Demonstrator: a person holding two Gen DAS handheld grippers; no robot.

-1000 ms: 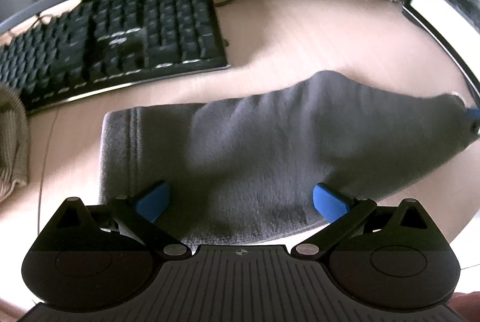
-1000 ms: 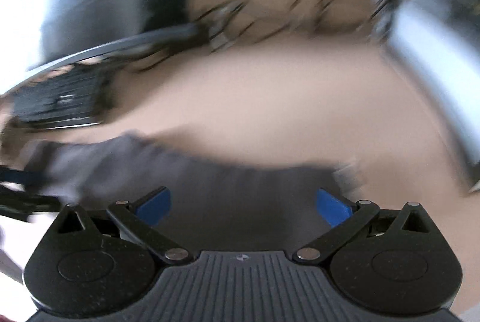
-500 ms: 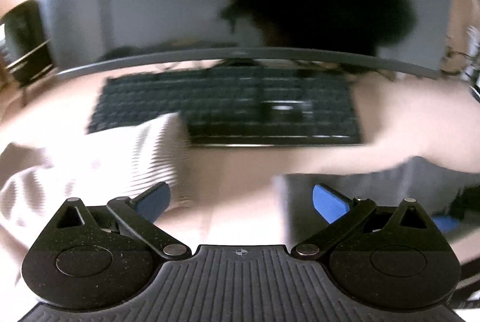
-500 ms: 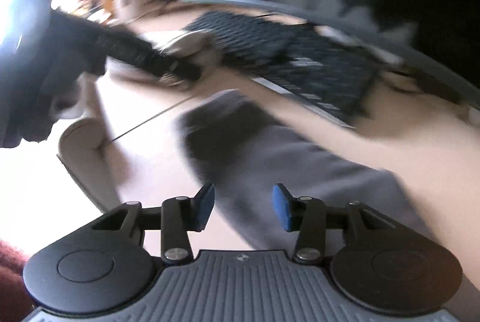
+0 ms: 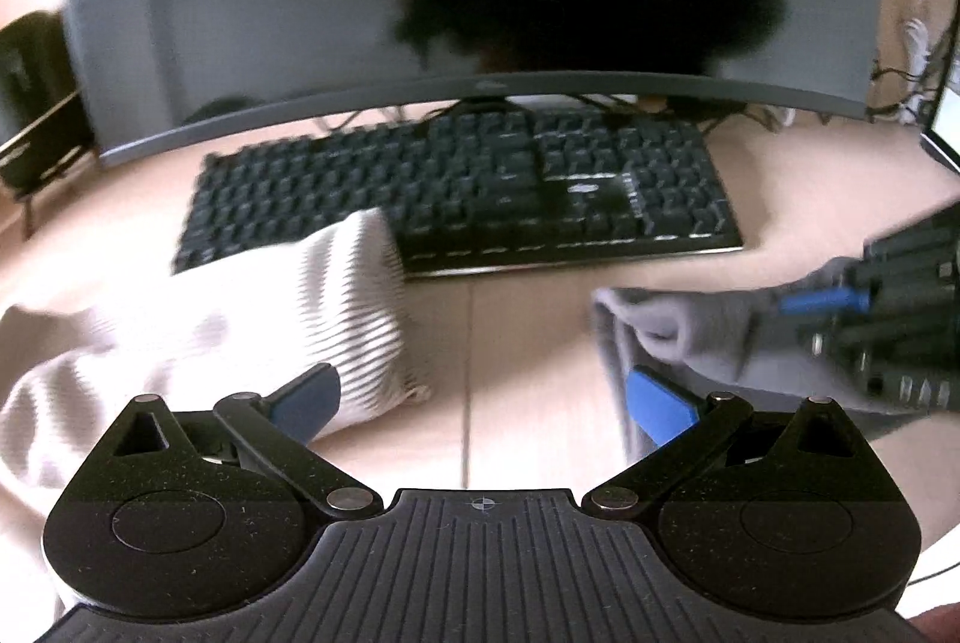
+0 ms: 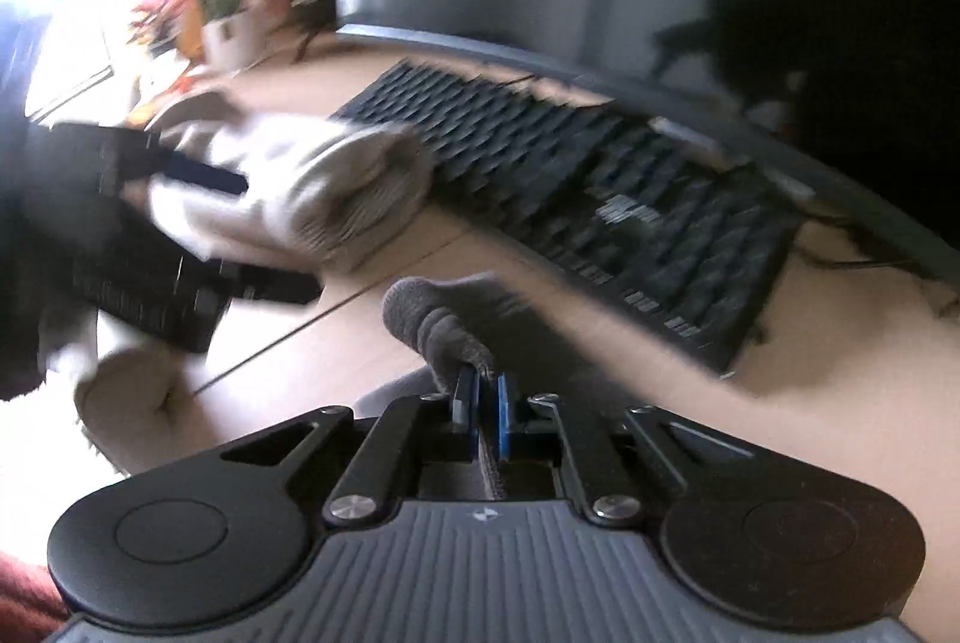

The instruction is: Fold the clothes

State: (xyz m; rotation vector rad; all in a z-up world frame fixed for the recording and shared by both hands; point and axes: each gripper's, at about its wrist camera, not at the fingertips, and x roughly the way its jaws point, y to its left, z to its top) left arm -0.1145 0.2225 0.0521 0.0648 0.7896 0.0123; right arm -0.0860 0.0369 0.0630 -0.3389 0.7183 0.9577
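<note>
My right gripper [image 6: 487, 403] is pinched tight on the grey garment [image 6: 444, 328], blue pads almost together with a fold of cloth between them. The grey cloth bunches up just ahead of the fingertips, lifted off the bench [image 6: 630, 343] at that edge. In my left wrist view the same grey garment [image 5: 708, 337] sits at the right, with the right gripper [image 5: 840, 296] clamped on it; the rest trails down toward the lower right.

My left gripper [image 5: 483, 400] is spread wide, holding nothing. Its left pad [image 5: 306, 400] overlaps the corner of the white ribbed garment [image 5: 252, 319]; I can't tell if it touches. Its right pad [image 5: 660, 403] is just beside the grey garment's near edge. Bare bench [image 5: 510, 331] lies between the two pads.

The white garment is left of the grey one, apart from it, and its far corner overlaps the black keyboard [image 5: 540, 187]. A dark curved monitor [image 5: 300, 13] stands behind the keyboard. Motion blur in both views.
</note>
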